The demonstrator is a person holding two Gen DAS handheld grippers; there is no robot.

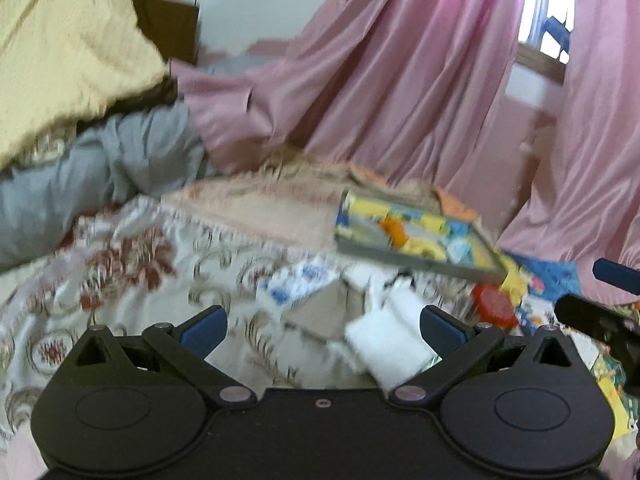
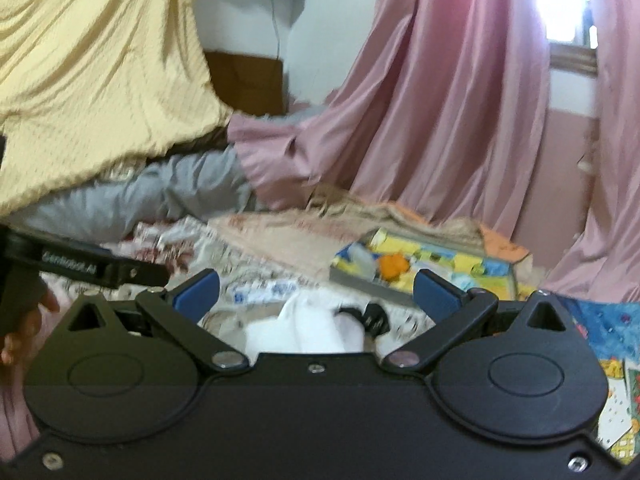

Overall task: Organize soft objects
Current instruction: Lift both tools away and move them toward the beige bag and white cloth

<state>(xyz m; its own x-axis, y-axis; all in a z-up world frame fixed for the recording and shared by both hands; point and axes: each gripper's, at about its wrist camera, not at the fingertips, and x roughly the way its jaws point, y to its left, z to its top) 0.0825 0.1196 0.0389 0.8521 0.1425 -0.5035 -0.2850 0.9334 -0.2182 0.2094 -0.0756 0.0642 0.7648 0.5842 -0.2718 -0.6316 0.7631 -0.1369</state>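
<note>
White soft toy (image 1: 390, 340) lies on floral bedspread (image 1: 132, 264), between spread, empty fingers of left gripper (image 1: 323, 324). Right gripper (image 2: 316, 292) equally wide, toy under it. Only right view shows toy's black part. Box (image 1: 416, 232) beyond, curtains (image 1: 400, 80) behind.

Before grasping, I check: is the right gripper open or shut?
Open. The right gripper has its blue fingertips spread wide, nothing between them.

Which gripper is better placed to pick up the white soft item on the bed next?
Probably the right gripper: the white soft item lies centred between its open jaws. For the left gripper, also open, it sits off toward one finger.
</note>
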